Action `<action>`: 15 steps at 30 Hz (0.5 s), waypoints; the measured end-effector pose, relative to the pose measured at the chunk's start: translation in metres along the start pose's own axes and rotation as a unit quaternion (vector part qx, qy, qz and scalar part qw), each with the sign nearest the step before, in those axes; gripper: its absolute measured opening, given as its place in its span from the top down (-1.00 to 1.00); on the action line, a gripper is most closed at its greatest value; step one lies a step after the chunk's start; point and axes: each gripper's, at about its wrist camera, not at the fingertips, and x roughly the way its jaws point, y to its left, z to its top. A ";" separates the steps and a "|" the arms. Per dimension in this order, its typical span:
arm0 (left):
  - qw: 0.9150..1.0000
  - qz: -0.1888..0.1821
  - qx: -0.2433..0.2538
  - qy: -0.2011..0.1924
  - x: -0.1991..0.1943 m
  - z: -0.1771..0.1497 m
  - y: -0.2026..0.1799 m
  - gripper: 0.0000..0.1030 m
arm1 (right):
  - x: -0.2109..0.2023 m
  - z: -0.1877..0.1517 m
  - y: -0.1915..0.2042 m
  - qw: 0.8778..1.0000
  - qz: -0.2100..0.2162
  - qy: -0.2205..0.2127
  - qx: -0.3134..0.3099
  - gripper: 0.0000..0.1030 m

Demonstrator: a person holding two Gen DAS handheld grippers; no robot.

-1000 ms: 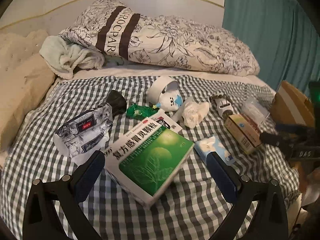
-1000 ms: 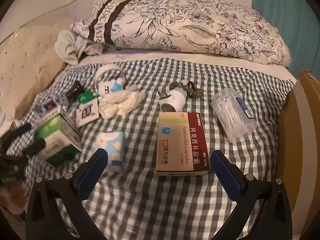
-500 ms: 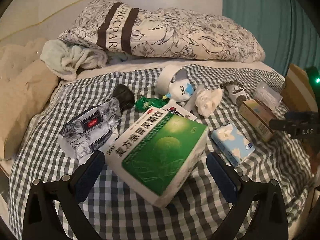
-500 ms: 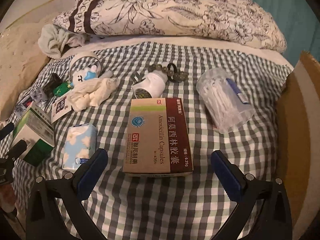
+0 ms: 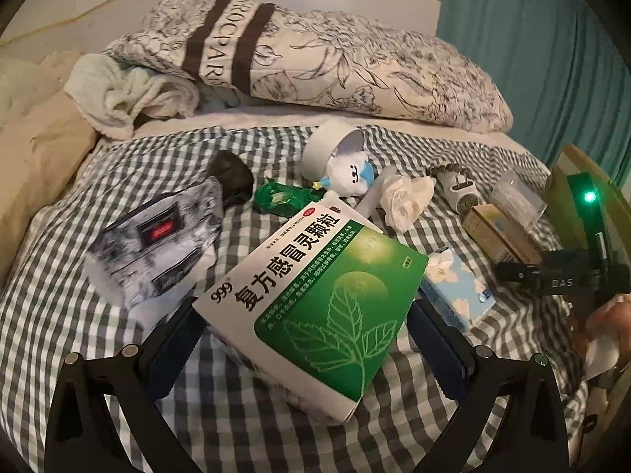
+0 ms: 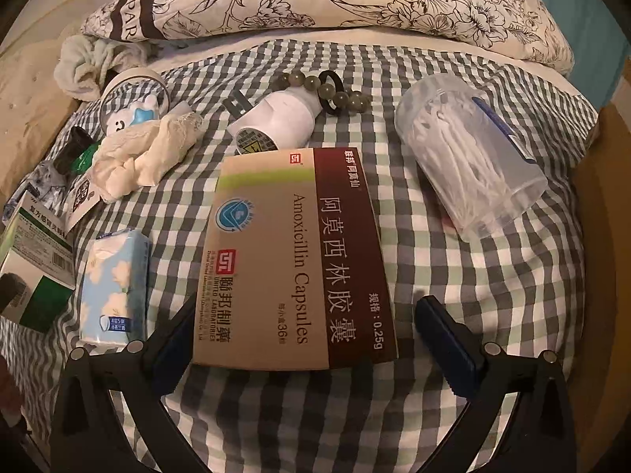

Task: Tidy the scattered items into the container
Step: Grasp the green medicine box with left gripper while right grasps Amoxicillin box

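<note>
A green and white medicine box (image 5: pixel 311 303) lies on the checked bedsheet (image 5: pixel 59 315), and my left gripper (image 5: pixel 305 349) stands open with a finger on either side of its near end. A brown and tan Amoxicillin box (image 6: pixel 292 260) lies flat between the fingers of my open right gripper (image 6: pixel 309 349). A cardboard box (image 6: pixel 599 276) stands at the bed's right side, also visible in the left wrist view as the cardboard box (image 5: pixel 568 181). The right gripper's body (image 5: pixel 552 280) shows at the right of the left wrist view.
Scattered around lie a blue tissue pack (image 6: pixel 114 280), a clear tub of cotton swabs (image 6: pixel 469 153), a white bottle (image 6: pixel 276 122), a bead bracelet (image 6: pixel 327 90), a crumpled cloth (image 6: pixel 146 157), a plush toy (image 5: pixel 347 169) and a black-and-white pack (image 5: pixel 157 244). A floral pillow (image 5: pixel 315 59) lies behind.
Both grippers have moved forward and down toward the bed. The green box now sits between the left fingers and the Amoxicillin box between the right fingers. Both stay open.
</note>
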 end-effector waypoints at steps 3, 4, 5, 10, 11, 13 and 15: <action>1.000 0.003 0.003 -0.002 0.004 0.002 -0.003 -1.00 | -0.001 0.002 -0.001 1.000 0.003 -0.001 0.002 -1.00; 1.000 0.003 0.005 -0.004 0.005 0.002 -0.005 -1.00 | -0.001 0.002 -0.002 1.000 0.006 -0.001 0.005 -1.00; 1.000 0.006 0.010 -0.005 0.005 0.002 -0.007 -1.00 | -0.001 0.003 -0.004 1.000 0.007 -0.001 0.006 -1.00; 0.999 0.024 0.036 -0.010 0.005 -0.001 -0.018 -0.97 | -0.001 0.004 -0.002 1.000 0.003 -0.008 -0.003 -0.89; 0.999 0.025 0.035 -0.013 0.004 -0.001 -0.019 -0.95 | -0.002 0.003 0.000 1.000 -0.001 -0.010 -0.007 -0.69; 0.999 0.020 0.027 -0.023 -0.001 0.000 -0.020 -0.93 | -0.004 0.003 0.001 1.000 -0.005 -0.012 -0.013 -0.47; 0.999 0.009 0.019 -0.043 -0.012 0.000 -0.020 -0.92 | -0.005 0.002 0.003 1.000 -0.010 -0.012 -0.016 -0.47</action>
